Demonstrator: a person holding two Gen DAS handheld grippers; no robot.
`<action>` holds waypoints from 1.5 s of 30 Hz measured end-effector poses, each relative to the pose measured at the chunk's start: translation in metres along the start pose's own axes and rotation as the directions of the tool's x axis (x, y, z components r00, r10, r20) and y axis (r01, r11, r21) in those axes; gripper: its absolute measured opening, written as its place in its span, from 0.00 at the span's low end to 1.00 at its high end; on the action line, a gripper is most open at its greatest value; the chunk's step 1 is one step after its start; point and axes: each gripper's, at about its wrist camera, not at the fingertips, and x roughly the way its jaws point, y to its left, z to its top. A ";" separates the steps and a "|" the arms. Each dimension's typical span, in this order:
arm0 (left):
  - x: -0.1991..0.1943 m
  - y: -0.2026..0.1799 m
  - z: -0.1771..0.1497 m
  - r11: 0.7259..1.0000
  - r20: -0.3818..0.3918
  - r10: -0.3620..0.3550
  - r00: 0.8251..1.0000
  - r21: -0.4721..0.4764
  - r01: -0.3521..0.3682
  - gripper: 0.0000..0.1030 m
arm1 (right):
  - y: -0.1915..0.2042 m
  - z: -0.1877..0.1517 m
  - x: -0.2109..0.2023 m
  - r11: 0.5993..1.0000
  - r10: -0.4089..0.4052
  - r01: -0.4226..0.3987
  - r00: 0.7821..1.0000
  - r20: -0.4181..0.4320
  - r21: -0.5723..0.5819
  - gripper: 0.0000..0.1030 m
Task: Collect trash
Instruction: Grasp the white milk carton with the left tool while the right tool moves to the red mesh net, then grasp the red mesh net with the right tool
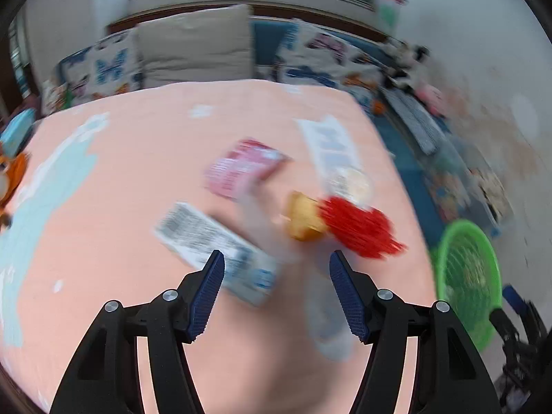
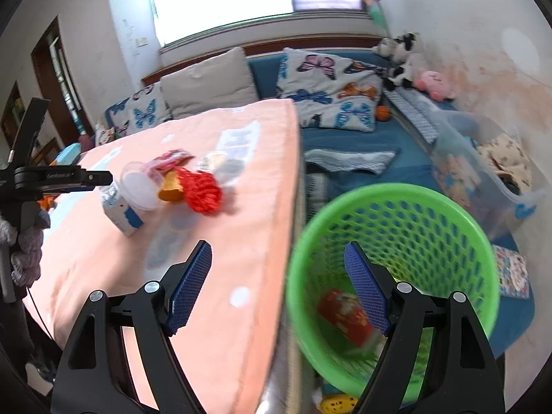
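The worktop (image 2: 220,276) under its peach cloth lies bare along the near edge. Litter crowds its middle toward the right edge: a white carton (image 1: 214,241), a pink packet (image 1: 245,169), a red net (image 1: 358,227), a clear cup (image 2: 139,186). The green basket (image 2: 396,207), just off the right edge, stands open-topped, with a red wrapper (image 2: 345,314) at its bottom.
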 end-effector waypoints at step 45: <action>0.051 0.083 0.005 0.947 -0.134 -0.018 0.991 -0.320 -0.026 0.50 | 0.069 0.048 0.154 0.982 0.137 -0.157 0.974 -0.180 -0.101 0.75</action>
